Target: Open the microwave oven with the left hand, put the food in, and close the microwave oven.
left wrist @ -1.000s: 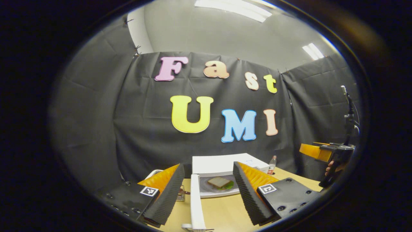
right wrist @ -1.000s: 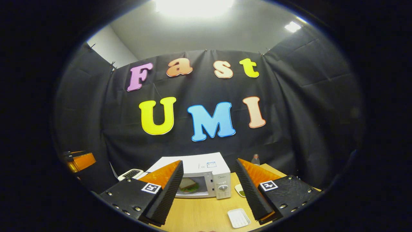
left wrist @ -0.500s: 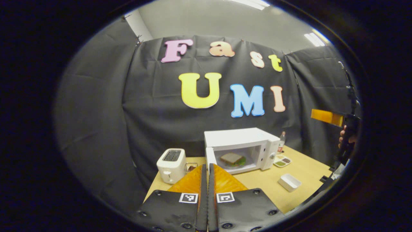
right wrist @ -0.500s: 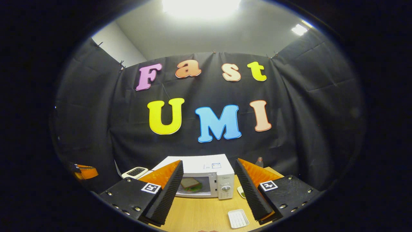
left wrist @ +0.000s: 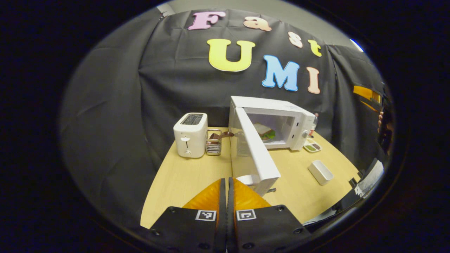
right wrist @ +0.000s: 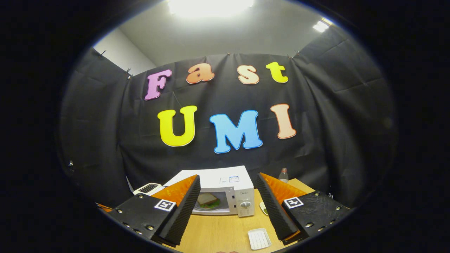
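In the left gripper view the left tool (left wrist: 226,184) has its fingers pressed together on nothing, where a second ago they stood wide apart on either side of the door's edge; it has since let go, drawn back and risen, so the whole table (left wrist: 182,179) now lies below it. The microwave oven (left wrist: 281,119) stands at the far middle of the table with its door (left wrist: 255,149) swung out toward the near side, and the sandwich (left wrist: 265,131) lies inside the cavity. To the left are a toaster (left wrist: 190,134) and a small rack (left wrist: 213,142); a white tray (left wrist: 320,172) lies to the right. In the right gripper view the right tool (right wrist: 228,207) holds its fingers well apart and empty, hovering near the table's front much as it did a second ago, with the sandwich (right wrist: 208,200) seen inside the oven (right wrist: 225,191). The food is in, so closing the door looks to be what remains.
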The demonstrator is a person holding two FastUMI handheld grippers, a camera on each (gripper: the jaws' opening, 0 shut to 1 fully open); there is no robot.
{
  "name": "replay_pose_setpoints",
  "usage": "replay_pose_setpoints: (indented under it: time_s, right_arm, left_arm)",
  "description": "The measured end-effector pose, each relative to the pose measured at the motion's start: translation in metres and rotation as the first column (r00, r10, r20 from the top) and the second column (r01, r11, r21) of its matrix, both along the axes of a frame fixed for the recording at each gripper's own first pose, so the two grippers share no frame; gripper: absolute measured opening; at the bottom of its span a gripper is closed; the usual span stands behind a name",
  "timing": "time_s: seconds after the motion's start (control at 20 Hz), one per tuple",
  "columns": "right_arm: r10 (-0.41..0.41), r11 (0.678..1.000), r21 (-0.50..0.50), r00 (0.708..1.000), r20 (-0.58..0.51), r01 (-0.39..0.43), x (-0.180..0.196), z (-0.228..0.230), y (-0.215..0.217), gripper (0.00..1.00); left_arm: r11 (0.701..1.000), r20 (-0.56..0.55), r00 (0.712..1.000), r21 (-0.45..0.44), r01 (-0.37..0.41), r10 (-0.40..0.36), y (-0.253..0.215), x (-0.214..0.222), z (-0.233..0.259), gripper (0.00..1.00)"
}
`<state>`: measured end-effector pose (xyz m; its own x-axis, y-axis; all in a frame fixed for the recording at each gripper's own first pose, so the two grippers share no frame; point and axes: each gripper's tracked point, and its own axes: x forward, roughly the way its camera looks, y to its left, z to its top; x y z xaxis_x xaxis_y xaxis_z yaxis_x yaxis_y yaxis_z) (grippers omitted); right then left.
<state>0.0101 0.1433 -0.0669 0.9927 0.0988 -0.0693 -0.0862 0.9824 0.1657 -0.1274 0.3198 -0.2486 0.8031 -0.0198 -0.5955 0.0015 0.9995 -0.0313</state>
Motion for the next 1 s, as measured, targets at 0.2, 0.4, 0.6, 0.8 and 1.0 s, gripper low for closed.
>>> replay_pose_setpoints:
  time_s: [0.2, 0.4, 0.6, 0.8, 1.0]
  right_arm:
    - [0.007, 1.0, 0.002, 1.0, -0.006, -0.007, 0.013, -0.001, -0.016, 0.96]
    - [0.022, 1.0, 0.013, 1.0, -0.012, -0.022, 0.027, -0.005, -0.034, 0.96]
    - [0.029, 1.0, -0.001, 1.0, -0.009, -0.029, 0.042, -0.007, -0.058, 0.96]
    - [0.037, 0.999, 0.011, 0.999, -0.015, -0.036, 0.058, -0.011, -0.083, 0.96]
    - [0.056, 0.998, 0.016, 0.998, -0.009, -0.056, 0.069, -0.014, -0.095, 0.96]
  left_arm:
    - [1.0, 0.007, 1.0, -0.002, 0.004, -0.004, -0.026, 0.006, 0.002, 0.07]
    - [1.0, -0.001, 1.0, 0.006, -0.017, 0.017, -0.047, 0.007, 0.0, 0.07]
    - [1.0, -0.012, 1.0, 0.028, -0.002, 0.003, -0.082, 0.011, -0.002, 0.09]
    - [0.999, -0.017, 0.999, 0.015, 0.031, -0.03, -0.123, 0.025, -0.002, 0.07]
    - [0.999, -0.015, 0.999, -0.022, 0.04, -0.041, -0.165, 0.043, -0.006, 0.07]
